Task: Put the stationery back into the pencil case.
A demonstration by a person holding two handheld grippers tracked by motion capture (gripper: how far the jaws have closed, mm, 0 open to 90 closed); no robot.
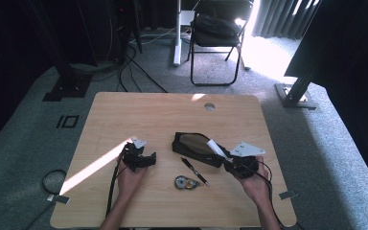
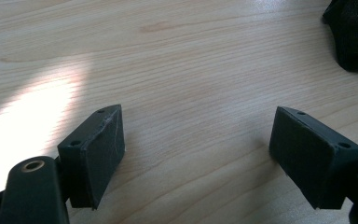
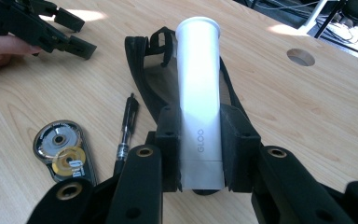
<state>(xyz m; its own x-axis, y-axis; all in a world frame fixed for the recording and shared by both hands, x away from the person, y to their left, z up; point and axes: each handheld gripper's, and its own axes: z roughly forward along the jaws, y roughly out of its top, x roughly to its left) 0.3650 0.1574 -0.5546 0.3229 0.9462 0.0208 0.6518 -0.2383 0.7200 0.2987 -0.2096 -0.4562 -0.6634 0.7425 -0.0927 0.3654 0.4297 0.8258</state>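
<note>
Step in hand: we judge that we are packing stationery into the black pouch (image 1: 196, 148); the white glue stick (image 3: 199, 107) is already picked up and hangs over the pouch's open mouth.
Right gripper (image 3: 199, 149): our fingers (image 3: 170, 140) are clamped on the lower part of the glue stick, near the printed end, one finger on each side. The tube points away from us, its far end above the pouch.
Left gripper (image 2: 205, 149): fingers (image 2: 98, 154) wide apart, nothing between them, just bare desk (image 2: 177, 65) under them. In the high view it rests left of the pouch, apart from it.
Pouch: lies open on the desk between our two hands, its dark corner at the upper right edge of the left gripper view.
Left to pack: a black pen (image 3: 127, 133) and a correction tape dispenser (image 3: 65, 154) lie on the desk near the pouch, on our side of it, the two close to each other.
Next move: we reckon the tube must be tipped far-end first into the opening and let go once it sits inside; the left gripper could pin the soft pouch's edge so it doesn't slide.
</note>
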